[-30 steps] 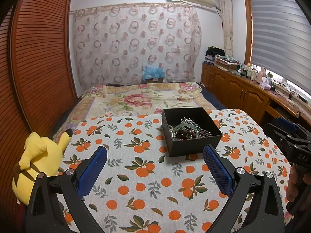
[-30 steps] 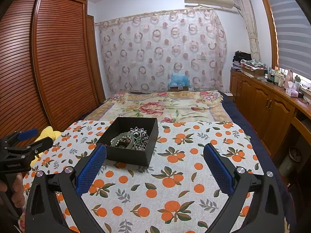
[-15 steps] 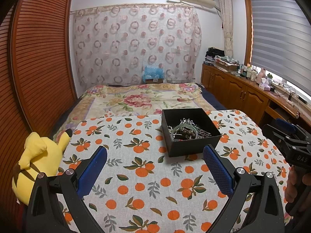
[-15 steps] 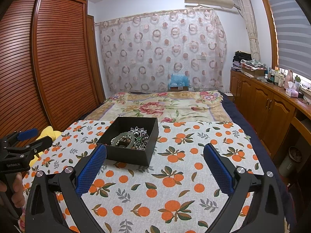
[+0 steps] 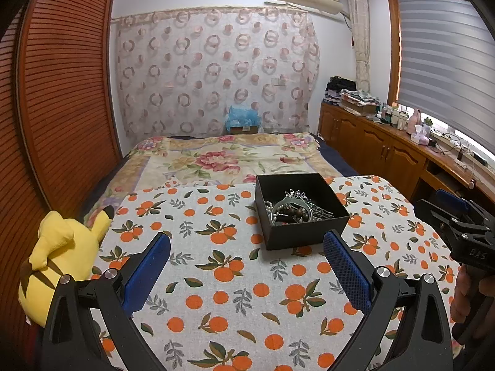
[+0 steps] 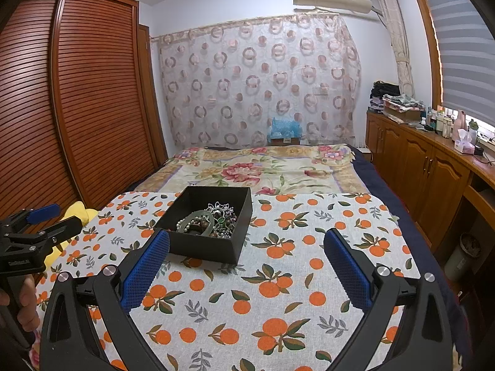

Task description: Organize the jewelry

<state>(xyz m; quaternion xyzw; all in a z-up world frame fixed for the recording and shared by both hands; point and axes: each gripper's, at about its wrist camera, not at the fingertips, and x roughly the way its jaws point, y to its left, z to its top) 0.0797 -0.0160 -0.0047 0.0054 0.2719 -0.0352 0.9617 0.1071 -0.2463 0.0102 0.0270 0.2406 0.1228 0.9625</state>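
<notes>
A black open box (image 5: 306, 235) stands on the orange-print cloth (image 5: 235, 278); it also shows in the right wrist view (image 6: 244, 213). Inside lies a tangle of jewelry (image 5: 292, 210): a pale green bangle, beads and silver pieces, also seen in the right wrist view (image 6: 210, 221). My left gripper (image 5: 247, 267) is open and empty, short of the box and a little left of it. My right gripper (image 6: 247, 267) is open and empty, short of the box and to its right. Each gripper shows at the edge of the other's view.
A yellow plush toy (image 5: 62, 247) lies at the cloth's left edge. A floral bedspread (image 5: 222, 157) stretches behind the cloth. Wooden slatted wardrobe doors (image 6: 92, 102) stand on the left, wooden cabinets (image 6: 433, 173) with clutter on the right.
</notes>
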